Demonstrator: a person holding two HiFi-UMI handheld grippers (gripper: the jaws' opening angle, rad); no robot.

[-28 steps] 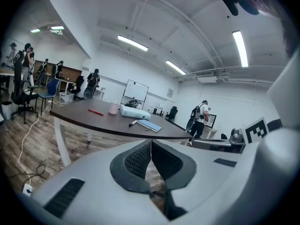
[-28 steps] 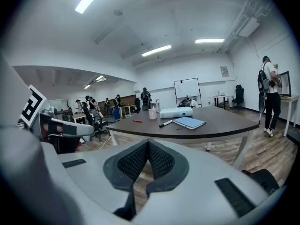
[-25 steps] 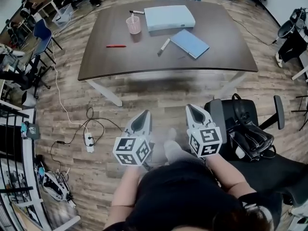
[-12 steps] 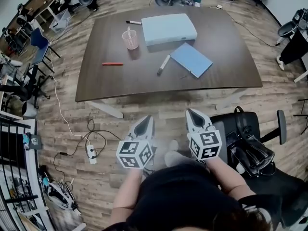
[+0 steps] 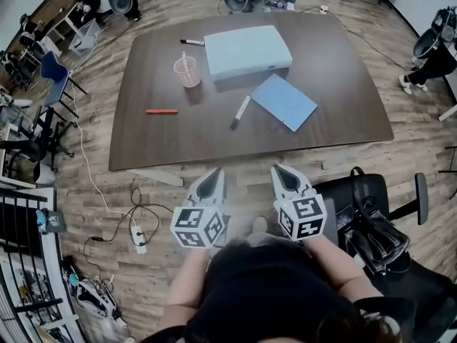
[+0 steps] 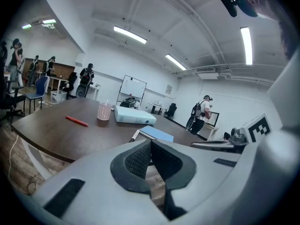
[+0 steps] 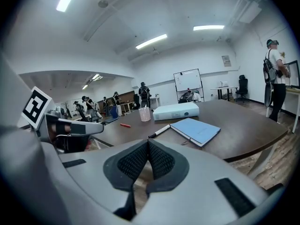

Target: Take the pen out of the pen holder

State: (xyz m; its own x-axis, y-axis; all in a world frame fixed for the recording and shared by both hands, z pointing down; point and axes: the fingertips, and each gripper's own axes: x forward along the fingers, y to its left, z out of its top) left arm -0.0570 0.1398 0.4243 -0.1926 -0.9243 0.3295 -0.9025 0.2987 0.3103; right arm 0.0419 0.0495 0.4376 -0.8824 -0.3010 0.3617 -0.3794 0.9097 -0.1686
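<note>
L gripper [image 5: 213, 173] and R gripper [image 5: 280, 170] are side by side, low in front of the person, tips pointing at the table [image 5: 178, 138]. Both are short of its near edge, over the wood floor [image 5: 107, 191]. L jaws are closed pad to pad, nothing btwn them. R jaws are the same, closed and empty. The pen holder [image 5: 188, 72], a pink mesh cup, stands upright on the far-left part of the table, well apart from both grippers and just left of the white box [image 5: 246, 48]. The pen [image 5: 184, 58], pale, is in the holder with its top sticking out. A red pen [image 5: 161, 111] lies flat nearer the person, apart from the holder. A black-and-white marker [image 5: 240, 111] lies just left of the blue notebook [image 5: 284, 101], mid-table. A black chair [image 5: 371, 220] is to the R of the R gripper.
</note>
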